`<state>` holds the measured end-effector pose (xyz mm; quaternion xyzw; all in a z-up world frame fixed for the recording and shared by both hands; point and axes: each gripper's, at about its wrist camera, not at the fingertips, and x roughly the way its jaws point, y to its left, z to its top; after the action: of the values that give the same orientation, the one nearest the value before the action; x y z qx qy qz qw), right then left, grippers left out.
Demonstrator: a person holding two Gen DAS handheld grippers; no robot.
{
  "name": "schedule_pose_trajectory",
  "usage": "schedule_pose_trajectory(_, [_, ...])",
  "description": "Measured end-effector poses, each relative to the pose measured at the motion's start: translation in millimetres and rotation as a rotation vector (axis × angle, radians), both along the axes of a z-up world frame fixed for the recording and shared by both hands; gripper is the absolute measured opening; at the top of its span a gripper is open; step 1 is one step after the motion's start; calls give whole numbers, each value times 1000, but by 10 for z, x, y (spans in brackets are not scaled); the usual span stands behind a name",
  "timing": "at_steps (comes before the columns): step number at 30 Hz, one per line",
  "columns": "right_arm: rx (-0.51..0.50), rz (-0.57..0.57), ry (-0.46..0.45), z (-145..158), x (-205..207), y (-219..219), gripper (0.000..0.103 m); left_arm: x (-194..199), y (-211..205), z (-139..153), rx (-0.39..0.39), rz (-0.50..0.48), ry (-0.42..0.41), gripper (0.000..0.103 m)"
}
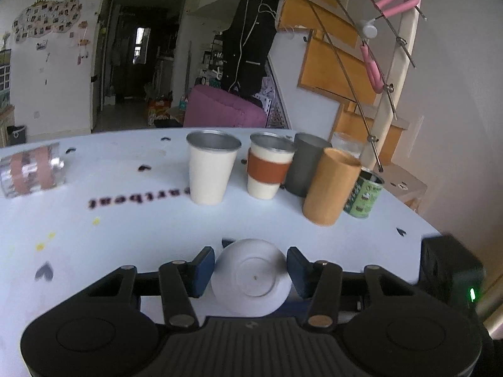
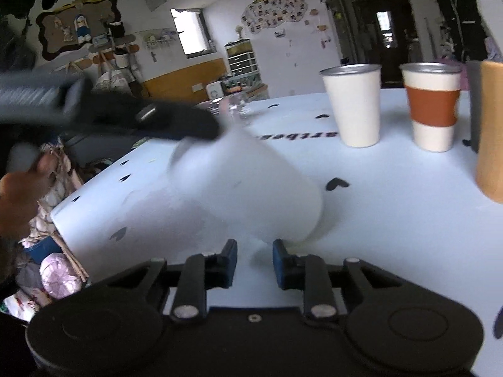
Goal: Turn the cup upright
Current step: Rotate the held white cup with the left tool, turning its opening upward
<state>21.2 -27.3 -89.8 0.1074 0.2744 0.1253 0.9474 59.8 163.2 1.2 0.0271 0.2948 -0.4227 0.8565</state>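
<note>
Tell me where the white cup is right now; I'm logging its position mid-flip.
The white cup sits tipped between the left tongs, base toward the left wrist camera, at the table's near edge, in front of the upright cup row.

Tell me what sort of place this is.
Most likely a lived-in home: a wooden staircase, a photo collage on the wall, and a table lined with cups.

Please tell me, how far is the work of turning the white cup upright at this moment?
Partly done. The left gripper holds the white cup between its fingers, base toward the camera. In the right wrist view the cup is tilted over the table, not upright. The right gripper is open beside it. Left: finish turning it, set it down, release. Five cups at the back already stand upright.
</note>
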Motion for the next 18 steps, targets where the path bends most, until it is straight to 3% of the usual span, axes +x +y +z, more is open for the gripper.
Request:
schedule_pose_trajectory(11, [-27,-21,-8,37,-59,-57,30,-8,195,-446,20,41,150,51])
schedule_pose_trajectory(16, [46,-57,3,196,1,-224,42,21,316,-402,23,108,58,52])
schedule_pose_trajectory(18, [76,-62,5,274,71,-249,47,110,403,-326,34,173,-20,61])
